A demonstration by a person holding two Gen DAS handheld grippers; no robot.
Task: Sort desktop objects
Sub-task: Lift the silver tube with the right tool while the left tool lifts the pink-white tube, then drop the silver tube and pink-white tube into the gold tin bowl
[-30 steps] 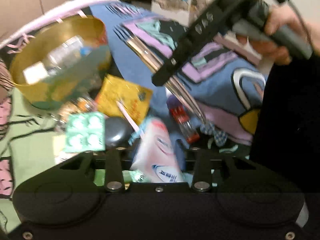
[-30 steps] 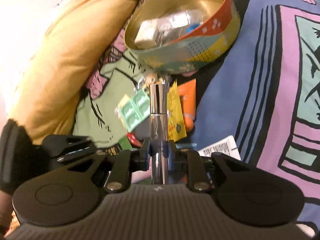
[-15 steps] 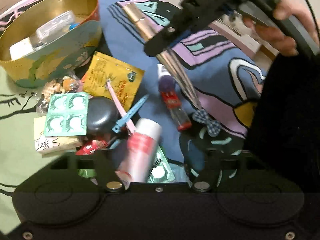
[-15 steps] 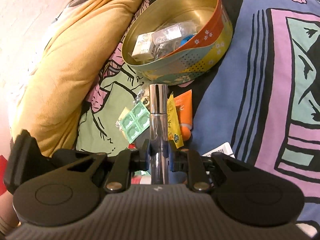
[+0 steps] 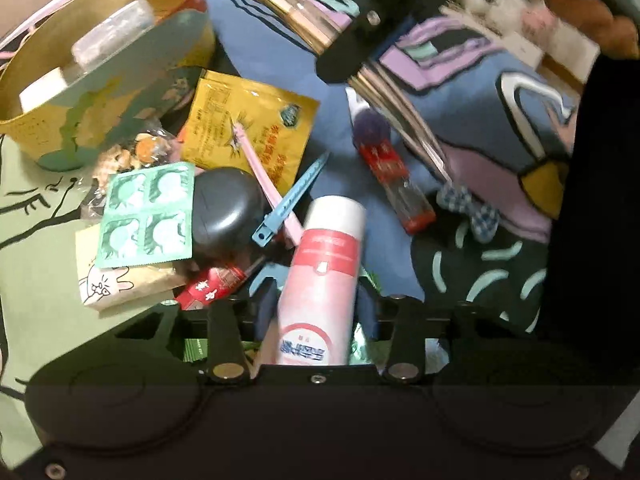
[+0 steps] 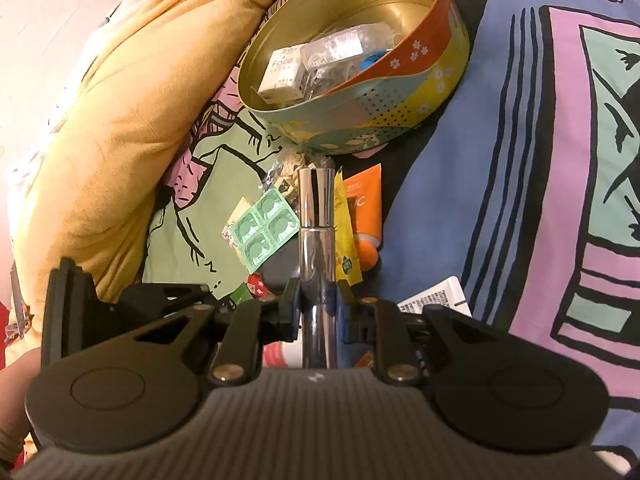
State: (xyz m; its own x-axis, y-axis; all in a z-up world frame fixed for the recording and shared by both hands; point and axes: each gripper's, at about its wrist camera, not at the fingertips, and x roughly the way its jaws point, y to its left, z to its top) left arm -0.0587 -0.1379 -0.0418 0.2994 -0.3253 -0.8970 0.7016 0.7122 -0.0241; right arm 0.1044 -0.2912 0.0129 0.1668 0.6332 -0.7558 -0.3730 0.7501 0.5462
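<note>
Left gripper [image 5: 316, 304] jaws just closing around the pink-and-white bottle [image 5: 324, 276] over the bed clutter; right gripper [image 6: 318, 312] is clamped on a chrome tube [image 6: 317, 240].

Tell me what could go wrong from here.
The left tool's jaws have just been closing around the pink bottle, which lies on a red packet; the blue clip beside it might get dragged along. The right tool, holding the silver tube, hangs just above, so lifting could hit it.
</note>
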